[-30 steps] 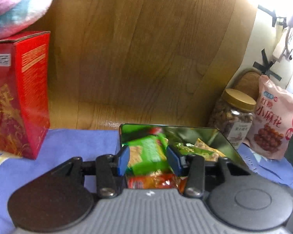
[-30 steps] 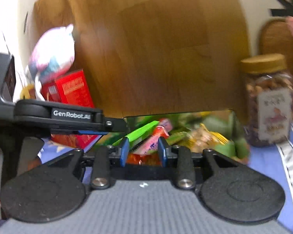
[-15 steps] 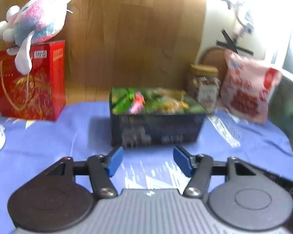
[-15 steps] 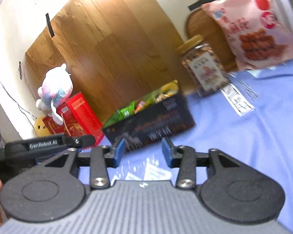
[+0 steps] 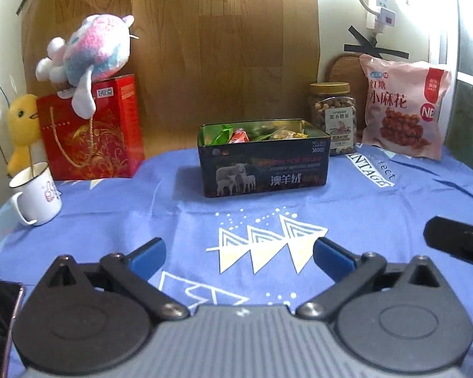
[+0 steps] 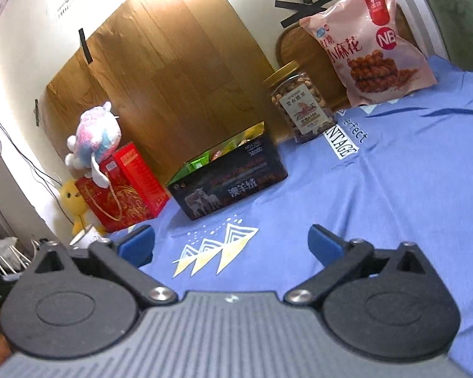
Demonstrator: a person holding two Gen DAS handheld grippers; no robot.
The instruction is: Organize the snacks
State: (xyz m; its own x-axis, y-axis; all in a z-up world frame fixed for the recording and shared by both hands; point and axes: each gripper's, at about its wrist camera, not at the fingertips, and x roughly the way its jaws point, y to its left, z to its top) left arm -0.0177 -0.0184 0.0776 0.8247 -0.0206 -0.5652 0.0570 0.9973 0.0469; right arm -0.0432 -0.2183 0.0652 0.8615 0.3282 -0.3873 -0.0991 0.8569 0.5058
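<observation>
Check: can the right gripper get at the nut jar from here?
Probably yes. The right gripper is opening and empty, and only bare cloth lies before the jar; the tin sits off to its left.

An open dark tin (image 5: 263, 165) full of wrapped snacks (image 5: 236, 134) stands upright near the table's (image 5: 362, 214) back edge, centred.

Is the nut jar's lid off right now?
No. The nut jar still wears its gold lid, standing closed between the tin and the pink bag.
</observation>
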